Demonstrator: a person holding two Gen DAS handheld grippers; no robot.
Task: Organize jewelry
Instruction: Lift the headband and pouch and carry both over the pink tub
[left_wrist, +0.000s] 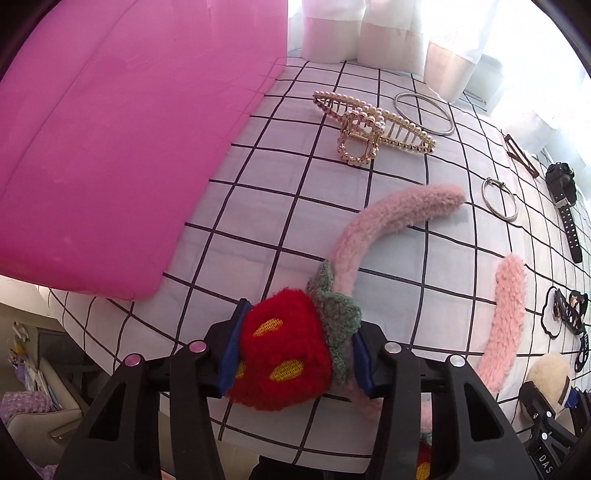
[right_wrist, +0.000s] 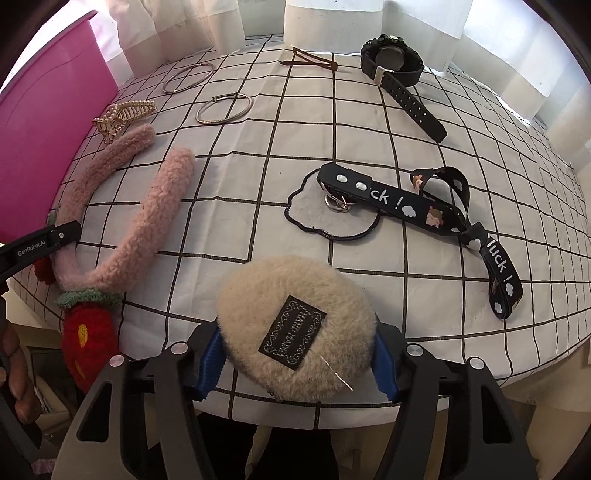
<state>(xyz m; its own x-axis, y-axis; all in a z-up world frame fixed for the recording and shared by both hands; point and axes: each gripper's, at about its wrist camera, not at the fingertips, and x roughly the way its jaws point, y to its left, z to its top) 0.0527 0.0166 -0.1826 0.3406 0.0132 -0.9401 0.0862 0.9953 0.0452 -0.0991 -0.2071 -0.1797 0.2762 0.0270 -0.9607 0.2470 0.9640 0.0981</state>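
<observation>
Pinching a red plush strawberry (left_wrist: 284, 363) between its blue pads, the left gripper (left_wrist: 291, 356) holds one end of the pink fuzzy headband (left_wrist: 369, 236), jaws drawn in close against the toy's sides. The headband curves away over the checked white cloth (left_wrist: 280, 206), its two free ends lying flat and apart, and a second strawberry (right_wrist: 86, 334) (seen from the right wrist) hangs at the table's near edge.

The right gripper (right_wrist: 297, 360) has its blue pads against both flanks of a round beige fluffy puff (right_wrist: 295, 328) with a black sewn label, jaws about half spread and closed on it; the puff sits at the front edge of the cloth.

Farther back lie a pearl claw clip (left_wrist: 373, 127), a large silver bangle (left_wrist: 424, 114) just beside it, a smaller silver bangle (left_wrist: 499, 199), a brown snap clip (left_wrist: 521, 157) and a black watch (right_wrist: 397, 68). A black printed strap (right_wrist: 436, 206) rests partly on a grey cloud-shaped patch (right_wrist: 328, 218). A pink box (left_wrist: 110, 147) stands at the left edge of the cloth.
</observation>
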